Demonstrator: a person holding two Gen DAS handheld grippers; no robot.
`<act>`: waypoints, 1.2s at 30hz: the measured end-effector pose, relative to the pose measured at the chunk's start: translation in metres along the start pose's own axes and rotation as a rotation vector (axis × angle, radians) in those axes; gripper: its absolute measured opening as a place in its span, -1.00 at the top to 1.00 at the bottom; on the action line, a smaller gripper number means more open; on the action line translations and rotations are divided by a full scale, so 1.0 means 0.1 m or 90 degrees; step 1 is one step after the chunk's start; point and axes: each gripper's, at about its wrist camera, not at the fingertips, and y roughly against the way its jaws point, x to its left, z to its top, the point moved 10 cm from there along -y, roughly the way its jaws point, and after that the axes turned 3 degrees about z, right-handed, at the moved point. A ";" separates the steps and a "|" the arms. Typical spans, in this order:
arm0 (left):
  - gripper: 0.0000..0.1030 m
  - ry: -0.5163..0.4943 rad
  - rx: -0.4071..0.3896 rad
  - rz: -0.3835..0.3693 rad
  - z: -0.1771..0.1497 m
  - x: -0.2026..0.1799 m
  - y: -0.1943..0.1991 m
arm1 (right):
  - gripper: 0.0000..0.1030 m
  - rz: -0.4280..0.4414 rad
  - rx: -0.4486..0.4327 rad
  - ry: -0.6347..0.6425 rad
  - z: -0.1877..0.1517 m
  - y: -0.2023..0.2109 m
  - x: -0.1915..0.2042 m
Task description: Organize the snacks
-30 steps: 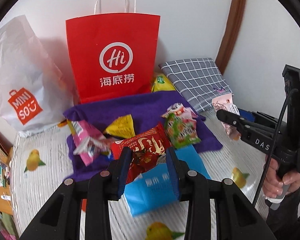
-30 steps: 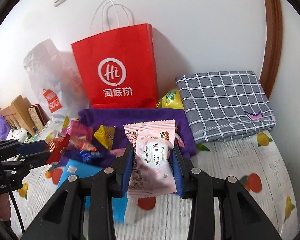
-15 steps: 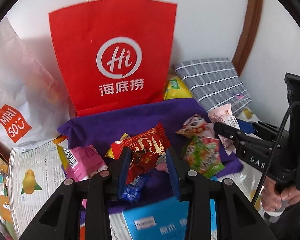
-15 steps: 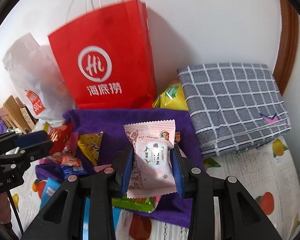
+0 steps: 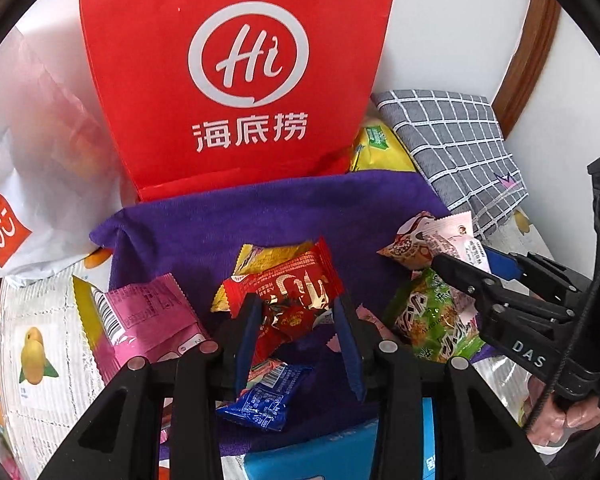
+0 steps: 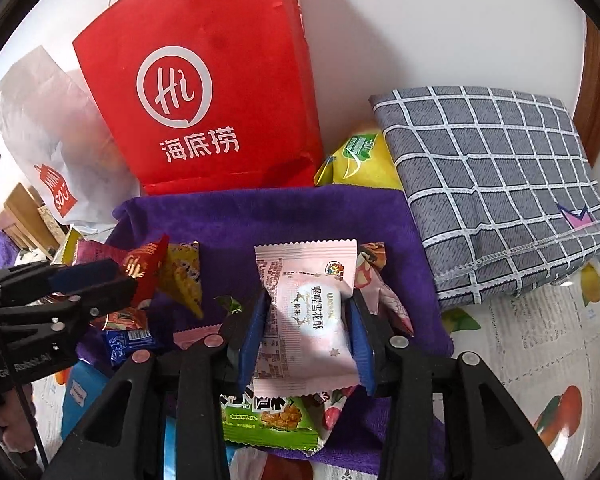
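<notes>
The left gripper (image 5: 296,322) is clamped on a red snack packet (image 5: 288,292), held over the purple cloth (image 5: 228,224) in front of the red paper bag (image 5: 236,72). The right gripper (image 6: 306,332), whose jaws have just been opening a little, has a pale pink snack packet (image 6: 308,308) between its pads, which touch the packet's sides above the same cloth. Other wrapped snacks lie scattered on the cloth, among them a green packet (image 5: 436,320) and a blue one (image 5: 260,396).
</notes>
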 end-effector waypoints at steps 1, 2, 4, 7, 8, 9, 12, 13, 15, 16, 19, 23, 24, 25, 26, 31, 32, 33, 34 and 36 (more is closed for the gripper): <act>0.27 0.003 0.003 -0.001 0.00 0.00 0.00 | 0.18 -0.001 0.002 0.004 0.00 0.00 0.00; 0.27 0.007 0.005 -0.002 0.00 0.00 0.00 | 0.15 -0.006 0.004 0.012 -0.01 0.01 0.01; 0.10 0.011 0.002 0.004 0.00 0.01 0.04 | 0.01 -0.019 0.003 0.026 0.00 0.03 0.01; -0.21 0.015 -0.017 0.011 0.02 0.02 0.16 | -0.38 -0.028 -0.005 0.026 0.03 0.11 0.03; -0.21 0.015 -0.022 0.010 0.02 0.02 0.20 | -0.38 -0.023 -0.005 0.025 0.03 0.14 0.05; -0.23 0.015 -0.025 0.010 0.01 0.02 0.26 | -0.39 -0.015 -0.010 0.029 0.03 0.20 0.09; -0.24 0.026 -0.039 0.010 -0.03 0.04 0.43 | -0.40 -0.028 -0.030 0.030 0.03 0.39 0.16; -0.24 0.030 -0.042 0.008 -0.05 0.06 0.48 | -0.40 -0.036 -0.034 0.026 0.02 0.46 0.18; -0.25 0.041 -0.049 0.005 -0.11 0.10 0.61 | -0.40 -0.046 -0.043 0.017 0.00 0.61 0.20; -0.25 0.045 -0.053 0.007 -0.14 0.12 0.66 | -0.40 -0.052 -0.049 0.012 -0.02 0.70 0.22; -0.30 0.055 -0.064 0.012 -0.28 0.18 0.88 | -0.40 -0.063 -0.070 0.005 -0.06 0.97 0.27; -0.41 0.064 -0.072 0.018 -0.48 0.20 1.13 | -0.40 -0.073 -0.085 0.001 -0.19 1.34 0.36; -0.47 0.064 -0.073 0.019 -0.52 0.20 1.18 | -0.40 -0.071 -0.087 0.000 -0.23 1.44 0.39; -0.48 0.064 -0.075 0.020 -0.58 0.19 1.23 | -0.40 -0.070 -0.089 -0.002 -0.28 1.53 0.42; -0.51 0.064 -0.079 0.023 -0.64 0.19 1.31 | -0.41 -0.072 -0.090 -0.003 -0.31 1.59 0.44; -0.73 0.066 -0.093 0.047 -0.93 0.18 1.58 | -0.45 -0.092 -0.079 0.001 -0.59 1.90 0.53; -0.74 0.066 -0.094 0.050 -0.99 0.17 1.62 | -0.46 -0.096 -0.077 -0.001 -0.66 1.95 0.53; -0.75 0.066 -0.093 0.051 -1.04 0.15 1.66 | -0.54 -0.098 -0.076 -0.004 -0.73 2.01 0.54; -0.75 0.065 -0.093 0.050 -1.08 0.14 1.69 | -0.59 -0.098 -0.076 -0.009 -0.81 2.06 0.54; -0.78 0.061 -0.097 0.045 -1.18 0.08 1.76 | -0.73 -0.094 -0.083 -0.019 -0.91 2.15 0.55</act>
